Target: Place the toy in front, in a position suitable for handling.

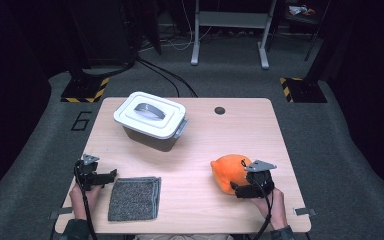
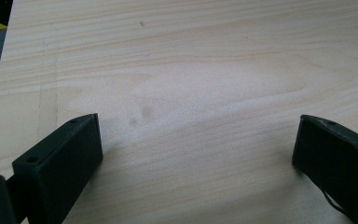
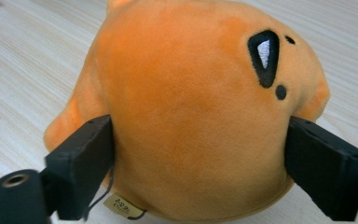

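Dark room, grey carpet floor (image 1: 40,150) around my pale wood counter (image 1: 240,135). Ahead and left of my right tool (image 1: 239,189) stands a lidded white bin (image 1: 150,120); a grey cloth (image 1: 134,198) lies just right of my left tool (image 1: 111,175), whose jaws gape over bare wood. My right tool's jaws press both flanks of the orange plush toy (image 1: 230,171) at the counter's near right.

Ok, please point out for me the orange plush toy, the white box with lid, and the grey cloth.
orange plush toy (image 3: 191,116): right gripper view, middle of its body.
white box (image 1: 150,114): high view, on its lid.
grey cloth (image 1: 134,198): high view, centre of its folded top.
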Demonstrator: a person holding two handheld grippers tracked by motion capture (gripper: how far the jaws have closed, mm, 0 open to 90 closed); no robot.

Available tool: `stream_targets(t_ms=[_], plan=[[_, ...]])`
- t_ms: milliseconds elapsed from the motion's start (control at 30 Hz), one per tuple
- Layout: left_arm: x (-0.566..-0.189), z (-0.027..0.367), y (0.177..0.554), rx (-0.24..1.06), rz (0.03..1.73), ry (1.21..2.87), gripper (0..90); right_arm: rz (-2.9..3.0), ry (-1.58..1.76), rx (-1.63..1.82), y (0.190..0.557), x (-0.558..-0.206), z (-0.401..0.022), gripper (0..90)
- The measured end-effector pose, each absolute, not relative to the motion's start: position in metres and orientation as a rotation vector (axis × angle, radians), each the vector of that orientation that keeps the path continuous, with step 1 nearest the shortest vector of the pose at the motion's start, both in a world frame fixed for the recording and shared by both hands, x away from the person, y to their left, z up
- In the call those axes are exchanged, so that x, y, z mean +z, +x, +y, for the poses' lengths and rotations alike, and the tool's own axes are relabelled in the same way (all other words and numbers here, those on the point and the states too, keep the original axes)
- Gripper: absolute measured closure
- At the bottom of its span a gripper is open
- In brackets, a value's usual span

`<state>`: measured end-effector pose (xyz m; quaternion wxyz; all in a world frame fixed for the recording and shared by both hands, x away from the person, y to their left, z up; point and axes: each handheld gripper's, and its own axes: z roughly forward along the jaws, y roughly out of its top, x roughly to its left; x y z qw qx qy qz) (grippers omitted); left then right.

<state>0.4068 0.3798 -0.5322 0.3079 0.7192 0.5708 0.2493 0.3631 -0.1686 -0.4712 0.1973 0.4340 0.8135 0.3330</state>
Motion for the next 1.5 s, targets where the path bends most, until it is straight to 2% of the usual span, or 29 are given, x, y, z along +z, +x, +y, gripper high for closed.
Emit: stream_targets(t_ms=[567, 867, 1233, 1500], plan=[[-0.532, 0.380, 0.407, 0.659, 1.510, 1.902, 1.1, 2.293, 1.179, 0.968, 0.361, -0.472, -0.174, 36.2], [-0.532, 0.380, 0.407, 0.654, 1.511, 1.907, 1.1, 2.251, 1.179, 1.022, 0.355, -0.471, -0.174, 51.7], [-0.532, 0.380, 0.407, 0.659, 1.510, 1.901, 1.1, 2.186, 1.163, 1.059, 0.353, -0.463, -0.167, 53.8], [-0.532, 0.380, 0.407, 0.654, 1.511, 1.906, 1.1, 2.160, 1.152, 1.089, 0.365, -0.455, -0.153, 53.3]])
